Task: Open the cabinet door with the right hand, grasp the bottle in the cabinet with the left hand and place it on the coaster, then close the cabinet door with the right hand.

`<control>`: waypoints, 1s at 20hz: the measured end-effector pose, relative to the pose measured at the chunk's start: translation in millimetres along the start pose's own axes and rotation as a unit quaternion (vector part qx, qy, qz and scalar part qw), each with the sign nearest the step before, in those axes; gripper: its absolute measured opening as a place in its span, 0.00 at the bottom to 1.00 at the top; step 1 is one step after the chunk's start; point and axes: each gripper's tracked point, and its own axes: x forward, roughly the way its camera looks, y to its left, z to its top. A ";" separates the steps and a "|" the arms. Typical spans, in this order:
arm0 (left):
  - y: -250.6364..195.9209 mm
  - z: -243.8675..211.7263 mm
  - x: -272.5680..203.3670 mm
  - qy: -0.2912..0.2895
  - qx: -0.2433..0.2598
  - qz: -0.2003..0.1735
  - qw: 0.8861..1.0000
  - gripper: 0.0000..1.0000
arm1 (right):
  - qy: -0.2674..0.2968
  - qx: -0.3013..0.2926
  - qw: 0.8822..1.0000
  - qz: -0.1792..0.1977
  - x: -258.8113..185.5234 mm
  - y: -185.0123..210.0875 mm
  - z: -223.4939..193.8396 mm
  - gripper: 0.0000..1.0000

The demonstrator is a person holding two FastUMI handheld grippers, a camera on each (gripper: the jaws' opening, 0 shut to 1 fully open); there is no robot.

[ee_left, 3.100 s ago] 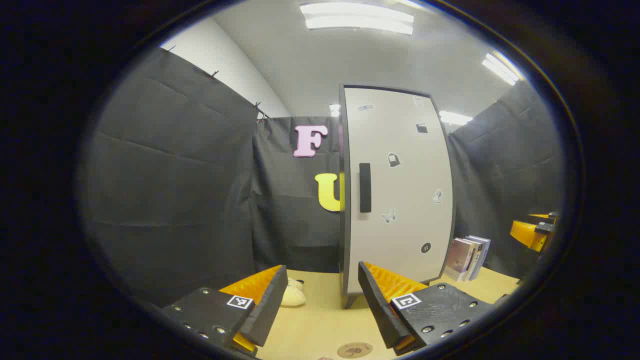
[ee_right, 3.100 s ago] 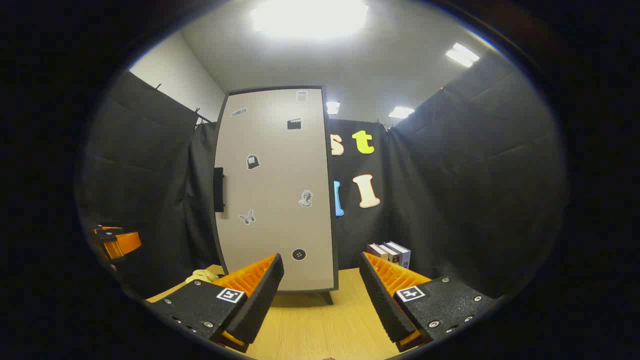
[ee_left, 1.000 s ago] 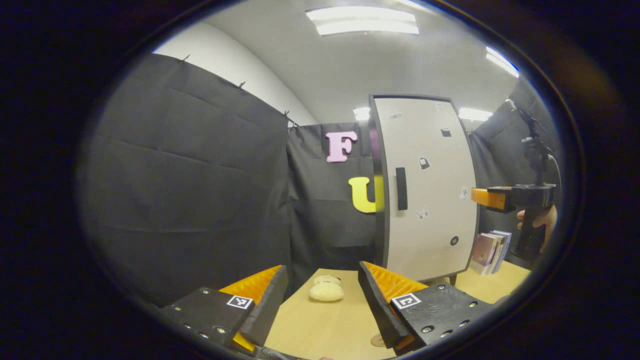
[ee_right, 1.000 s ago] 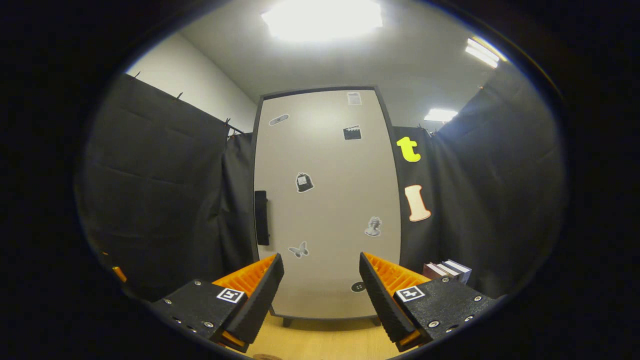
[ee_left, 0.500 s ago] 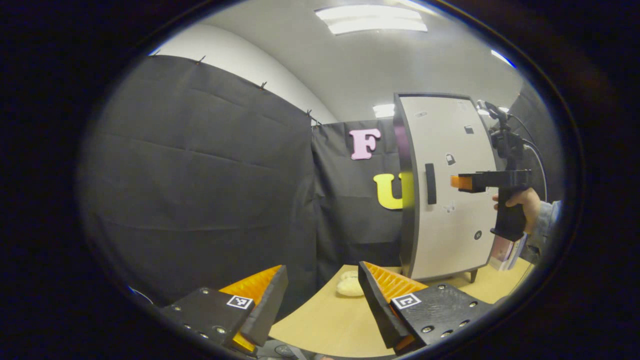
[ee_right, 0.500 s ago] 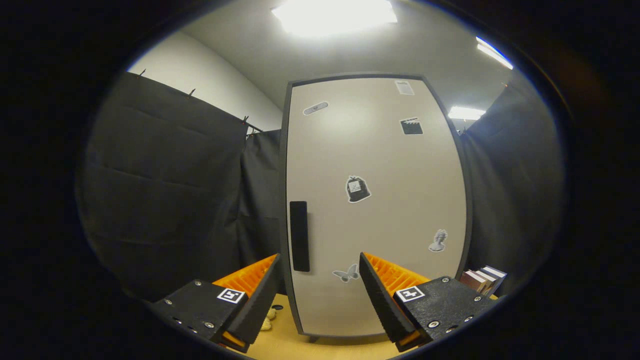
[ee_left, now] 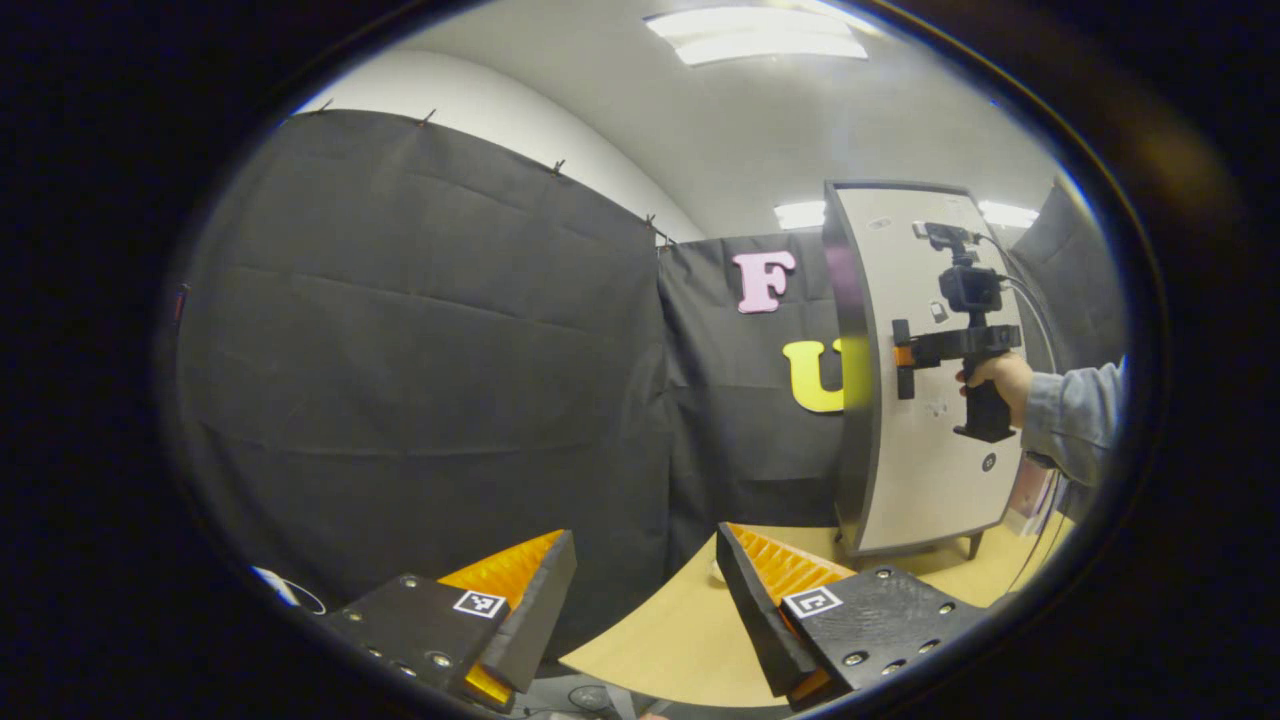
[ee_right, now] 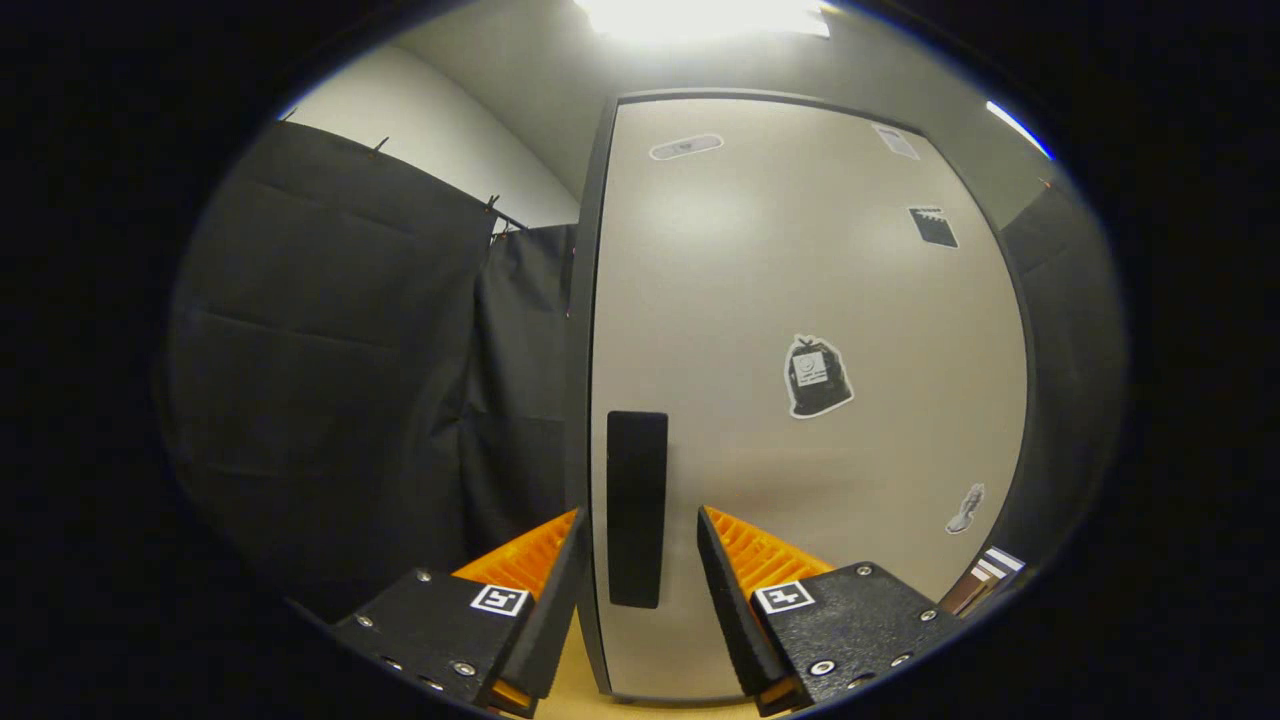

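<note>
Two fingers of your right gripper (ee_right: 632, 580) straddle the door handle (ee_right: 637, 505), low centre of the right gripper view, spread apart with a gap on either side of it, gripping nothing yet. Cabinet door (ee_right: 800, 400) looks shut, so the bottle is hidden behind it. Centre the handle between the fingers, close squarely on it, then pull along the door's arc, not straight back. Your left gripper (ee_left: 645, 610) idles wide open and empty over the table (ee_left: 680, 640) at lower centre; hold it clear of the swing.
</note>
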 end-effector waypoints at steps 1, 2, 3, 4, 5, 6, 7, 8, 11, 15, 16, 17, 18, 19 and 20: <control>3.9 0.5 0.9 0.000 0.002 0.004 1.000 0.88 | 0.009 -0.004 1.000 -0.003 6.8 0.7 -3.9 0.65; 5.8 0.2 0.9 0.001 0.002 0.007 1.000 0.84 | 0.020 -0.007 1.000 -0.006 13.6 1.9 -9.7 0.61; 8.2 0.8 0.4 0.001 0.001 0.009 1.000 0.84 | 0.030 -0.005 1.000 -0.009 17.6 2.7 -14.0 0.59; 9.3 -1.3 0.3 0.001 0.000 0.010 1.000 0.84 | 0.036 0.003 0.999 -0.010 19.8 4.2 -18.1 0.49; 10.5 -1.5 -0.8 0.001 0.000 0.012 1.000 0.84 | 0.029 0.015 0.999 -0.010 19.8 3.7 -15.5 0.41; 10.8 -2.5 1.5 0.001 0.000 0.012 1.000 0.84 | 0.033 0.020 0.999 -0.006 19.1 3.8 -17.4 0.33; 10.2 -2.8 2.9 0.001 0.001 0.011 1.000 0.84 | 0.033 0.021 0.999 -0.002 19.3 4.4 -16.3 0.30; 7.9 -4.2 3.3 0.002 0.000 0.008 1.000 0.84 | 0.037 0.016 0.999 0.000 17.7 4.6 -16.5 0.25; -1.9 -3.1 11.7 0.001 -0.006 -0.005 1.000 0.89 | 0.046 0.018 0.999 0.010 14.9 4.1 -17.7 0.20; -27.3 -0.7 17.3 -0.005 -0.007 -0.035 0.999 0.85 | 0.049 0.027 0.998 0.041 2.2 5.0 -16.0 0.19; -35.0 -0.6 19.0 -0.005 -0.009 -0.043 0.999 0.81 | 0.047 0.029 0.997 0.048 -6.8 7.9 -12.9 0.19; -42.9 0.0 20.4 -0.006 -0.011 -0.052 0.999 0.85 | 0.048 0.031 0.997 0.052 -14.1 9.1 -10.3 0.19; -52.4 -0.6 22.0 -0.006 -0.012 -0.063 0.998 0.87 | 0.046 0.035 0.997 0.055 -22.6 10.2 -8.5 0.19; -61.7 0.1 23.4 -0.008 -0.012 -0.073 0.997 0.89 | 0.044 0.038 0.997 0.056 -29.2 10.5 -6.7 0.19; -71.1 -0.5 24.3 -0.009 -0.011 -0.084 0.996 0.85 | 0.042 0.041 0.997 0.057 -34.0 10.2 -5.4 0.18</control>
